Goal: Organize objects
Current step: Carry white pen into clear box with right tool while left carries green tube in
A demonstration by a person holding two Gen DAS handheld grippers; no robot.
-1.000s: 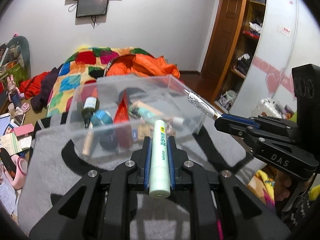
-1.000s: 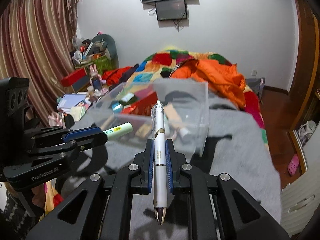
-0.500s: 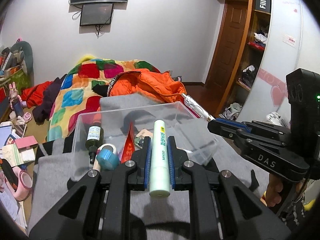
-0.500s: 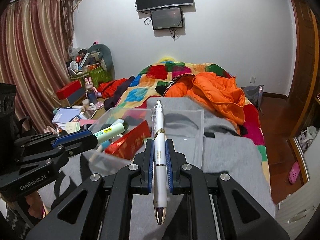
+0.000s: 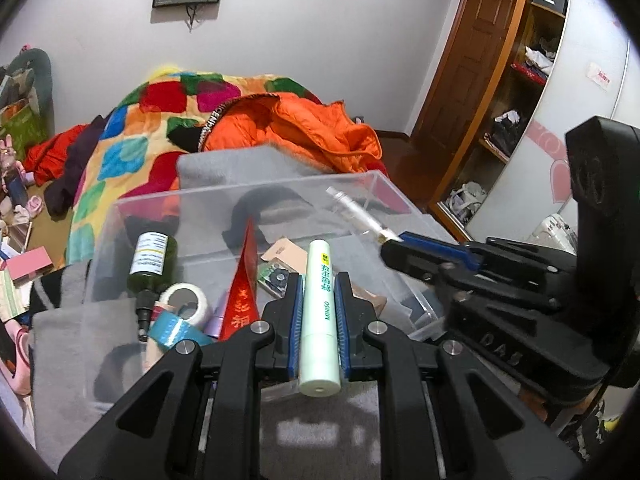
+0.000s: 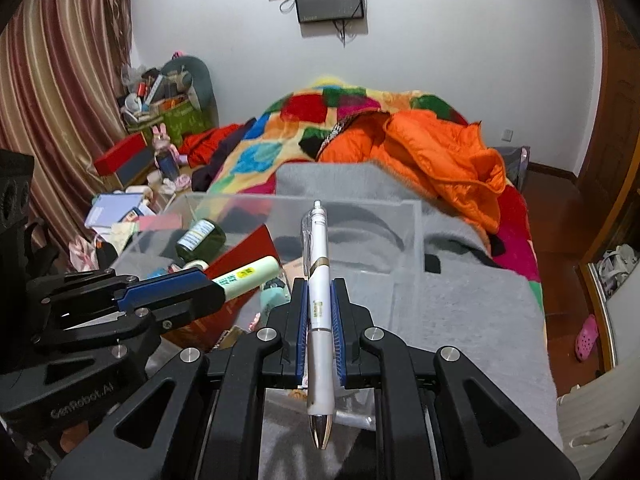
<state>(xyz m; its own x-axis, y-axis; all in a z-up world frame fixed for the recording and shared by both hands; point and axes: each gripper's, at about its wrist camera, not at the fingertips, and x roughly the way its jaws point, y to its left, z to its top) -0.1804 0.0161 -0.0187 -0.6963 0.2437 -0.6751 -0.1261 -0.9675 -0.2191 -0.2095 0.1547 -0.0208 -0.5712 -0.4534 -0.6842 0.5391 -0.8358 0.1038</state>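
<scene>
My left gripper point(image 5: 317, 280) is shut on a pale green Miniso tube point(image 5: 320, 312), held over the near part of a clear plastic box point(image 5: 280, 190). My right gripper point(image 6: 319, 292) is shut on a white pen point(image 6: 318, 280) and hovers over the same box point(image 6: 416, 232), to the right of the left gripper point(image 6: 208, 286). In the left wrist view the right gripper point(image 5: 390, 246) and its pen point(image 5: 360, 216) reach in from the right. The box holds a dark green bottle point(image 5: 152, 260), a tape roll point(image 5: 186, 304), a red packet point(image 5: 244, 292) and other small items.
The box sits on a grey blanket point(image 6: 460, 300) on a bed with a patchwork quilt point(image 6: 328, 116) and an orange jacket point(image 6: 432, 148). Cluttered boxes and papers point(image 6: 120, 208) lie to the left. A wardrobe and shelves point(image 5: 512, 92) stand to the right.
Both grippers have come down and forward over the box with the tube and pen still held. The box now fills more of both views.
</scene>
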